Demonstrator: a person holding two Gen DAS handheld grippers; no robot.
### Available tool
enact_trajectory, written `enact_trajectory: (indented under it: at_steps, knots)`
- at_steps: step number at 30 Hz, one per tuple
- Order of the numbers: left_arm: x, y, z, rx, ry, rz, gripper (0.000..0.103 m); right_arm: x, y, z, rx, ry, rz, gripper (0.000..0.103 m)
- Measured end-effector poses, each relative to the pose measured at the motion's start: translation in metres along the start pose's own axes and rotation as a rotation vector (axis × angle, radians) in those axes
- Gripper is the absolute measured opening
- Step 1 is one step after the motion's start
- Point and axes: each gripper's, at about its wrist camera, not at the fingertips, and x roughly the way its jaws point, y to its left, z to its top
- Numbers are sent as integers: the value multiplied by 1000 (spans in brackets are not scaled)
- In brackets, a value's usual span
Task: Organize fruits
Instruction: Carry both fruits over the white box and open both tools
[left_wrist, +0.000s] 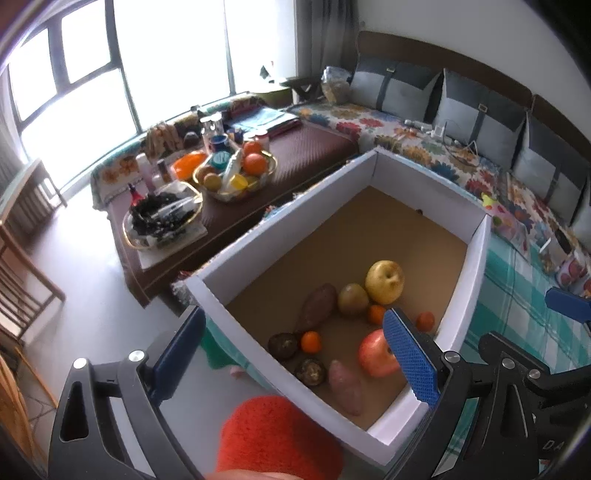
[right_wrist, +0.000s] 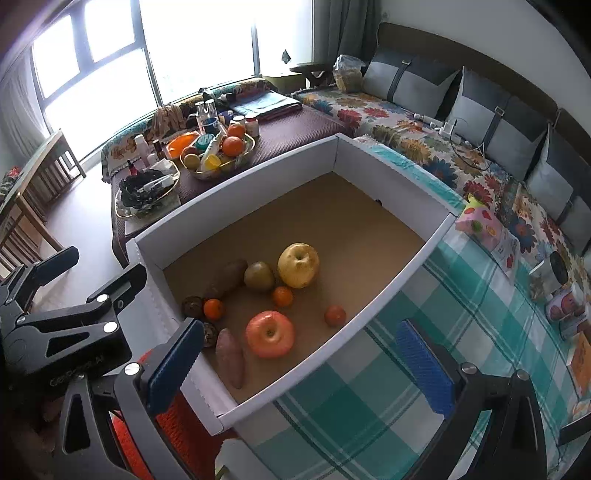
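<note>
At the bottom of each frame, the left gripper (left_wrist: 295, 354) and right gripper (right_wrist: 306, 365) hold their jaws wide and empty. Mid-frame, the white box (left_wrist: 207, 280) holds a red apple (right_wrist: 269, 334), 3 tangerines and, farthest, a yellow apple (right_wrist: 298, 265).

White box (right_wrist: 388, 258) with brown floor, yellow apple (right_wrist: 298, 265), red apple (right_wrist: 270, 334), green-brown kiwi (right_wrist: 259, 276), small orange tangerines (right_wrist: 335, 315), teal-and-white checked cloth (right_wrist: 461, 325), blue textured fingers (right_wrist: 424, 365), floral multicoloured sofa cover (right_wrist: 413, 144), grey cushions (right_wrist: 410, 86)
</note>
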Motion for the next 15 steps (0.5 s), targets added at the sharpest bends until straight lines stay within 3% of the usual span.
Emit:
enact_trajectory:
  at_steps: [15]
  knots:
    - [12, 3, -1, -22, 20, -10, 98, 13, 4, 6, -6, 12, -5, 103]
